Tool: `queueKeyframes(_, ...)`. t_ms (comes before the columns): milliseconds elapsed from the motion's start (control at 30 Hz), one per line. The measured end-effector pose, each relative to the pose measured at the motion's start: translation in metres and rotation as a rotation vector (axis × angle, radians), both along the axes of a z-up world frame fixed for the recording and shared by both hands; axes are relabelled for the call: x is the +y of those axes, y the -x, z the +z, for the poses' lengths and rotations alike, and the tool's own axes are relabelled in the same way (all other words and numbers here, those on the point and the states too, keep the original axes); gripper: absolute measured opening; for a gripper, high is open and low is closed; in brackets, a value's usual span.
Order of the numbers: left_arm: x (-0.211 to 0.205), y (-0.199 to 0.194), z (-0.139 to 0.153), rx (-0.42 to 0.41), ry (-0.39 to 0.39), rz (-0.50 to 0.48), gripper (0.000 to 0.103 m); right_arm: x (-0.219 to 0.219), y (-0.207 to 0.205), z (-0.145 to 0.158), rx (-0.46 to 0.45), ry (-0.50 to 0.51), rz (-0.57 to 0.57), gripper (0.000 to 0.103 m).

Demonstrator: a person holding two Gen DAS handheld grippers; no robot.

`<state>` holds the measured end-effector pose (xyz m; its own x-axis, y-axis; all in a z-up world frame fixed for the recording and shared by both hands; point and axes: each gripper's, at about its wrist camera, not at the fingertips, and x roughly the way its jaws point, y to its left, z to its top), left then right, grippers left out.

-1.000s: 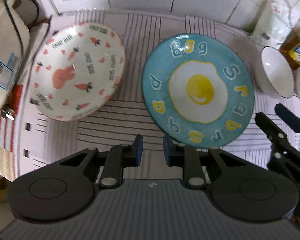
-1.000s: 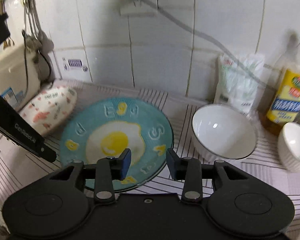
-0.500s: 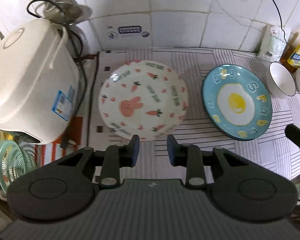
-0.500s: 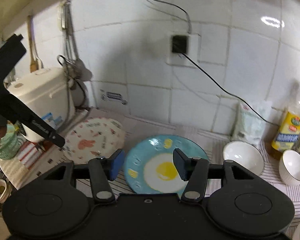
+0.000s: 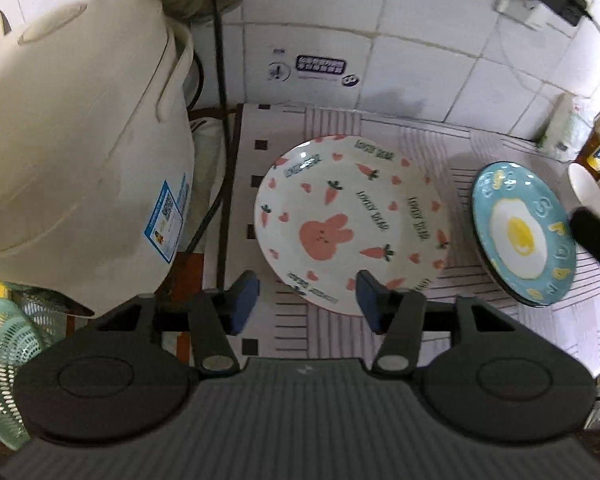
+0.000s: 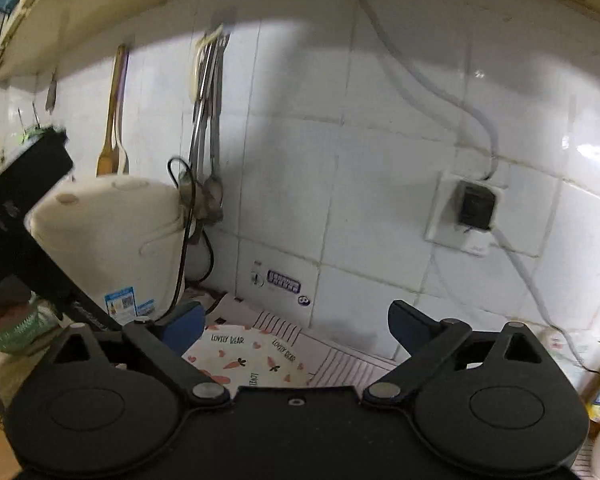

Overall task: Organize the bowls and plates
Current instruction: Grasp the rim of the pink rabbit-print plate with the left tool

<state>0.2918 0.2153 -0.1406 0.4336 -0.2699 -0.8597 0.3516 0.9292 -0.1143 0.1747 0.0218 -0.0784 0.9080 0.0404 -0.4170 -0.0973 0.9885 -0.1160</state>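
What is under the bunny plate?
The bunny plate lies on a striped mat with a black-squared border. Whether anything sits directly beneath the plate cannot be seen; the plate covers it.

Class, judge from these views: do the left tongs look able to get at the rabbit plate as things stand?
Probably yes: the left tongs are open, the rabbit plate lies just ahead, and nothing sits between them.

Striped countertop mat point(image 5: 432, 148) under rabbit plate point(image 5: 350, 222), egg plate point(image 5: 522, 234), rice cooker point(image 5: 80, 140), white bowl point(image 5: 588, 190).
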Motion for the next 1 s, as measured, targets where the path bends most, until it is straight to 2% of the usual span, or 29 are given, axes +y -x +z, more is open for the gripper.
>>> queueKeyframes(133, 0.001, -0.014, -0.021, 0.006, 0.012, 0.016, 0.069, -0.002, -0.037, -0.032, 0.128, -0.13, -0.007, 0.099)
queueKeyframes(267, 0.0, -0.027, -0.046, -0.007, 0.005, 0.02, 0.07, -0.01, -0.059, -0.071, 0.259, -0.29, -0.076, 0.095)
queueKeyframes(400, -0.002, -0.038, -0.064, -0.02, 0.02, 0.013, 0.07, -0.012, -0.055, -0.101, 0.345, -0.414, -0.155, 0.089)
queueKeyframes(533, -0.003, -0.046, -0.076, -0.005, 0.015, 0.013, 0.067, -0.01, -0.045, -0.121, 0.378, -0.534, -0.187, 0.087)
queueKeyframes(600, -0.004, -0.048, -0.079, 0.001, 0.015, 0.001, 0.064, -0.007, -0.048, -0.13, 0.408, -0.545, -0.182, 0.078)
queueKeyframes(633, -0.004, -0.049, -0.081, 0.004, 0.016, -0.008, 0.06, -0.004, -0.05, -0.134, 0.424, -0.542, -0.178, 0.07)
queueKeyframes(700, -0.006, -0.051, -0.085, 0.014, 0.017, -0.022, 0.045, 0.0, -0.056, -0.139, 0.452, -0.52, -0.181, 0.06)
queueKeyframes(733, -0.007, -0.053, -0.087, 0.025, 0.012, -0.025, 0.032, 0.002, -0.058, -0.141, 0.46, -0.503, -0.193, 0.052)
queueKeyframes(767, -0.007, -0.054, -0.089, 0.034, 0.02, -0.03, 0.028, 0.002, -0.06, -0.143, 0.463, -0.497, -0.205, 0.046)
queueKeyframes(867, -0.007, -0.056, -0.089, 0.038, 0.031, -0.024, 0.025, -0.003, -0.063, -0.147, 0.456, -0.513, -0.238, 0.039)
queueKeyframes(1000, -0.006, -0.058, -0.091, 0.033, 0.042, -0.001, 0.025, -0.009, -0.066, -0.151, 0.44, -0.52, -0.284, 0.035)
